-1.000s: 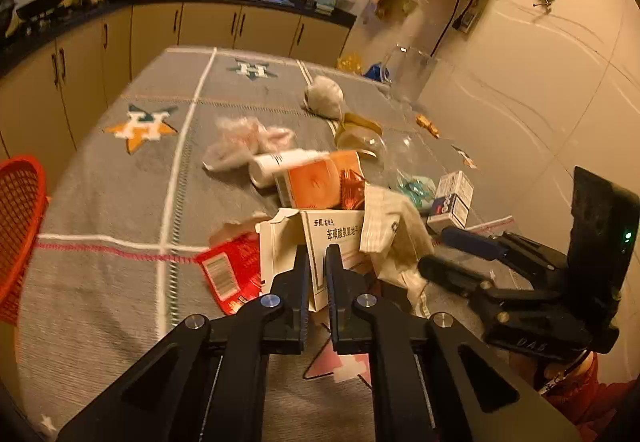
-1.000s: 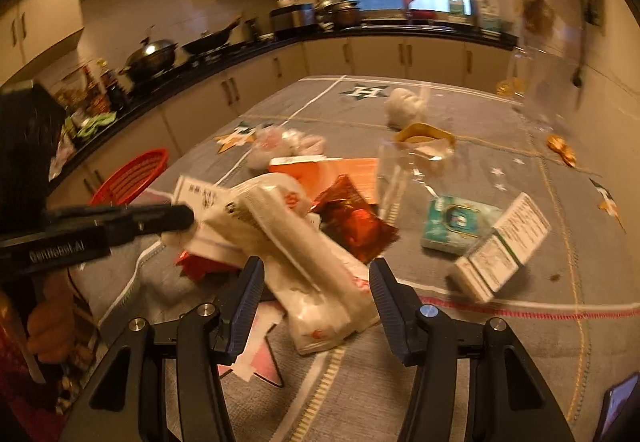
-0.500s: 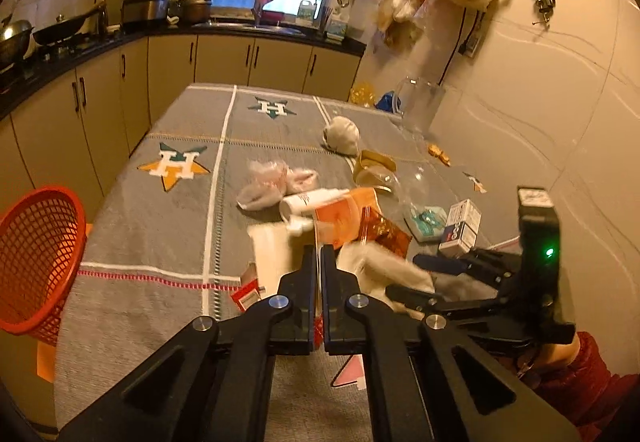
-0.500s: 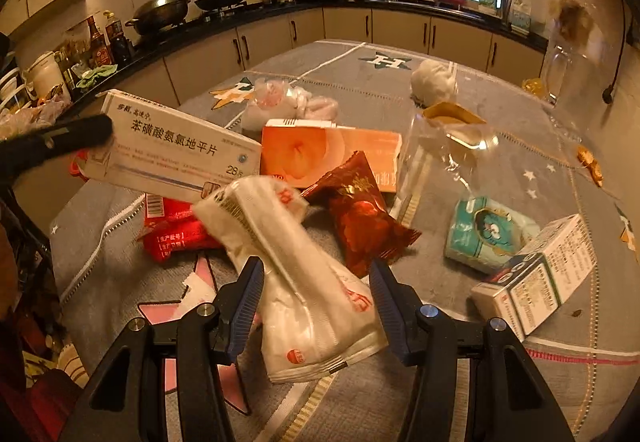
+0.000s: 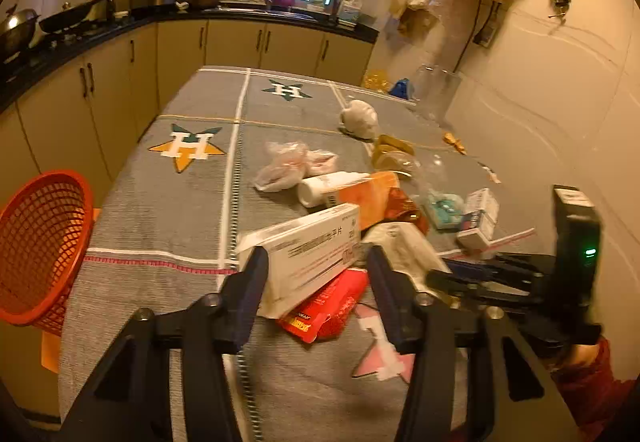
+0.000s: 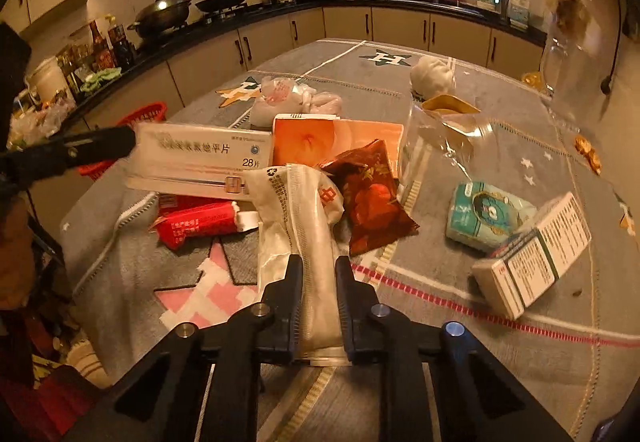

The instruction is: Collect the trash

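Left gripper [image 5: 316,270] jaws have spread, releasing the white box [image 5: 304,250]; right gripper [image 6: 316,278] jaws now pinch the plastic wrapper [image 6: 296,210] above the grey tablecloth [image 5: 168,194].

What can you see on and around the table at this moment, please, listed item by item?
medicine box: 1, white, over the red packet, between the left tongs
wrapper: 1, whitish plastic, gripped at its near end
red packet: 1, red, under the medicine box
pouch: 1, dark red, mid-table
orange box: 1, orange, behind the pouch
tissue pack: 1, teal, right side
carton: 1, white and green, near right
basket: 1, orange-red, off the table's left edge
table: 1, grey cloth with stars
left tongs: 1, black, open
right tongs: 1, black, shut on the wrapper
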{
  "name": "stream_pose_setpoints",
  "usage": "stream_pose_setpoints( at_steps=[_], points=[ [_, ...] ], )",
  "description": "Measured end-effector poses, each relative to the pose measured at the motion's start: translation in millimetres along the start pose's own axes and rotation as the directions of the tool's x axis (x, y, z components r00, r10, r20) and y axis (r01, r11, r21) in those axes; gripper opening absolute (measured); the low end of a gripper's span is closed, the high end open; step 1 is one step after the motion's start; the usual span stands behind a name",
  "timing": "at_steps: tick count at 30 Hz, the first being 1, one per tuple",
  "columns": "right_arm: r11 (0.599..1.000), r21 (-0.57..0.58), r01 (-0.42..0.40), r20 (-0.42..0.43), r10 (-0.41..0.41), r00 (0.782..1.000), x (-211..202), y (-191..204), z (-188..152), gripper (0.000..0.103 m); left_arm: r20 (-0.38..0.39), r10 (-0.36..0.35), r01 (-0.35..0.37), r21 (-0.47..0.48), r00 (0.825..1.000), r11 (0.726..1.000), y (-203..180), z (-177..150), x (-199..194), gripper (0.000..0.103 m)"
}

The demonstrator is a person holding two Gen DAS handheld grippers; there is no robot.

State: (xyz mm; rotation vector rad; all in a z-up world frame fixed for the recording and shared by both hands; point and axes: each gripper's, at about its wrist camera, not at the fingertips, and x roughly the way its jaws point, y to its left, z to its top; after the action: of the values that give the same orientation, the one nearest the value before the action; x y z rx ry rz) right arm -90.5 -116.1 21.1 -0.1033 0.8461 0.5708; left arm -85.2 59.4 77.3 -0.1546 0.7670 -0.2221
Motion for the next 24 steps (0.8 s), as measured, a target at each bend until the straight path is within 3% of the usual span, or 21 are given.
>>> stream_pose_setpoints(
  at_steps=[5,13,14,15,17,20,22,23,24],
  points=[
    [0.999,0.033,-0.022,0.02,0.021,1.0,-8.8,-3.1,-5.2,0.018,-0.032,0.036,-0.035,0.017,0.999,0.999,5.1,-4.6,14.5,0.052],
    [0.997,0.065,-0.04,0.047,0.037,0.998,-17.2,-6.3,-5.5,0.018,-0.022,0.155,-0.151,0.131,0.988,0.98,15.2,-5.7,22.3,0.064],
    [0.997,0.069,-0.045,0.047,0.041,0.998,-16.6,-7.2,-5.9,0.018,-0.015,0.158,-0.154,0.141,0.987,0.978,17.7,-4.4,20.9,0.071],
    [0.996,0.072,-0.047,0.047,0.043,0.998,-16.0,-7.3,-5.9,0.018,-0.016,0.142,-0.138,0.144,0.99,0.98,20.3,-2.4,21.3,0.075],
    [0.995,0.082,-0.055,0.046,0.051,0.998,-14.3,-7.4,-6.2,0.018,-0.022,0.123,-0.119,0.133,0.992,0.984,27.5,1.2,26.7,0.076],
    [0.994,0.088,-0.066,0.045,0.062,0.997,-12.8,-5.7,-7.1,0.017,-0.093,0.108,-0.101,0.08,0.99,0.992,40.9,6.0,48.5,0.076],
    [0.994,0.085,-0.067,0.046,0.064,0.997,-13.3,-4.9,-7.8,0.017,-0.124,0.061,-0.056,0.051,0.99,0.997,45.3,5.9,57.4,0.076],
    [0.994,0.086,-0.067,0.047,0.063,0.997,-13.8,-4.5,-7.9,0.017,-0.132,0.048,-0.044,0.036,0.99,0.998,46.8,5.2,60.9,0.073],
    [0.994,0.088,-0.068,0.047,0.064,0.997,-13.6,-5.1,-7.8,0.017,-0.133,0.041,-0.038,0.027,0.99,0.999,47.1,4.0,63.0,0.063]
  ],
)
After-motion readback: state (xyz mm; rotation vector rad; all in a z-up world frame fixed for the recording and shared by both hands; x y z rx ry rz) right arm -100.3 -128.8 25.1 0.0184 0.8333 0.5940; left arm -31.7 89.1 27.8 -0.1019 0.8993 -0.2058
